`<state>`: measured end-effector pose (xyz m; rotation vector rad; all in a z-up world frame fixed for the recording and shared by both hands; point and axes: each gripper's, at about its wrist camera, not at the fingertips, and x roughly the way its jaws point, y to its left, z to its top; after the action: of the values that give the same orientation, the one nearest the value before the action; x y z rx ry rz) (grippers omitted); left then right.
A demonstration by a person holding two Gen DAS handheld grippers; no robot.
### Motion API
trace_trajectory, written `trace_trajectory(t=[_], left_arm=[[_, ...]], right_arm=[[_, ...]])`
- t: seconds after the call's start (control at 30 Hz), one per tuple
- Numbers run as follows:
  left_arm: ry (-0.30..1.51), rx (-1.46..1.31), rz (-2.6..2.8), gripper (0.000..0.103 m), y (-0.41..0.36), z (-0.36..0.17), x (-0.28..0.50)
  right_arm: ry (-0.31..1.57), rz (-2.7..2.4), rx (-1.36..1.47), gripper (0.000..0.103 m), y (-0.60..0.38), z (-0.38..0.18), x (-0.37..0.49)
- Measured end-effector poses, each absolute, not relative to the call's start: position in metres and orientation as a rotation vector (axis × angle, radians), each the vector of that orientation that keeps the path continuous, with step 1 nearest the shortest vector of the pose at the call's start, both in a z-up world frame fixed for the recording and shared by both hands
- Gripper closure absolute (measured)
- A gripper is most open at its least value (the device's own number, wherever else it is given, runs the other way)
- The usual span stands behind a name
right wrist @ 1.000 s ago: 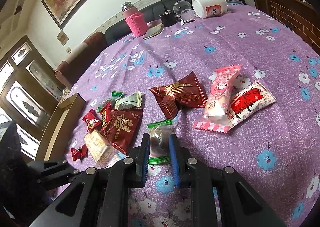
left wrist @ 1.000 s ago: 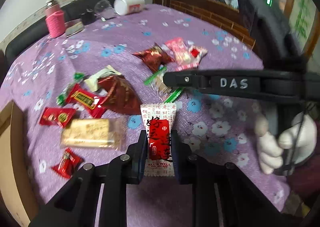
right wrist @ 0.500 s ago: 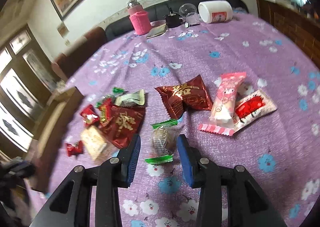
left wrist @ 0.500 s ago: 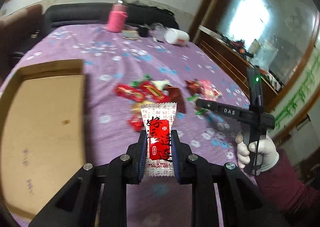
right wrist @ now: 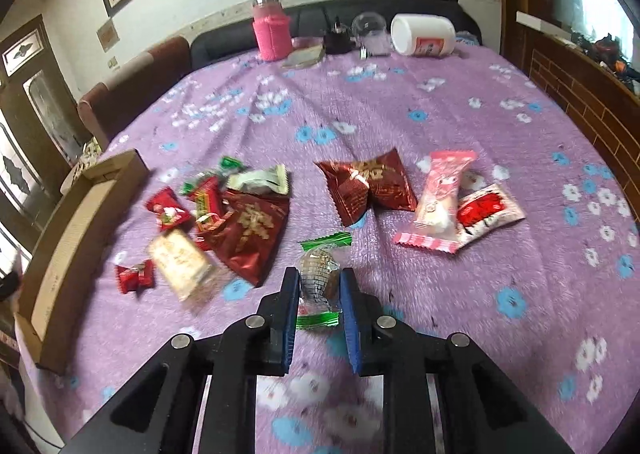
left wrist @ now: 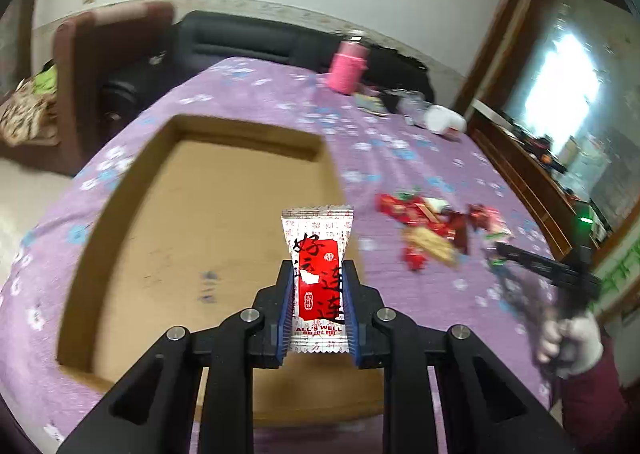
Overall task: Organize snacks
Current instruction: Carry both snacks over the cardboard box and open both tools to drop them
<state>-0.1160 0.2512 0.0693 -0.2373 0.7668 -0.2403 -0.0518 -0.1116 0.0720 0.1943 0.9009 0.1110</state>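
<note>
A: What is the biggest thing in view?

B: A table under a purple flowered cloth [right wrist: 400,126]. On its left side lies a shallow cardboard box [left wrist: 208,214], open at the top.

A: And the snacks?

B: Most lie in a loose heap [right wrist: 224,222] near the box. A dark red packet [right wrist: 370,186], a pink packet [right wrist: 438,198] and a white-and-red packet [right wrist: 490,212] lie apart to the right, the pink one overlapping the white-and-red one.

A: The left gripper?

B: The left gripper [left wrist: 319,306] is clenched on a white-and-red packet [left wrist: 319,274], held upright above the box's near right part.

A: The right one?

B: The right gripper [right wrist: 320,294] has its jaws either side of a clear candy with green ends [right wrist: 320,274] on the cloth. They sit close against it, but I cannot tell whether they grip it.
</note>
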Motion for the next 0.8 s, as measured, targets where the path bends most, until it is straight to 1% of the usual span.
trace_trajectory(t=[0.2,0.3,0.43,0.6,0.8], left_arm=[[0.794,-0.278,-0.126,0.081,0.293,0.055,-0.116],[0.804,-0.283,-0.075,0.081,0.308,0.052,-0.116],[0.822,-0.298,-0.034,0.081,0.325,0.047,-0.115],[0.846,-0.302,-0.018,0.081,0.329,0.043,-0.114],[0.870,-0.291,0.008,0.081,0.336,0.039,-0.114]], right_arm=[[0.858,0.263,0.195,0.081,-0.060,0.108,-0.066],[0.853,0.405,0.166,0.081,-0.005,0.122,-0.067],[0.879,0.576,0.172,0.081,0.062,0.126,-0.063],[0.941,0.718,0.128,0.080,0.145,0.112,-0.056],[1.031,0.772,0.090,0.080,0.196,0.079,-0.050]])
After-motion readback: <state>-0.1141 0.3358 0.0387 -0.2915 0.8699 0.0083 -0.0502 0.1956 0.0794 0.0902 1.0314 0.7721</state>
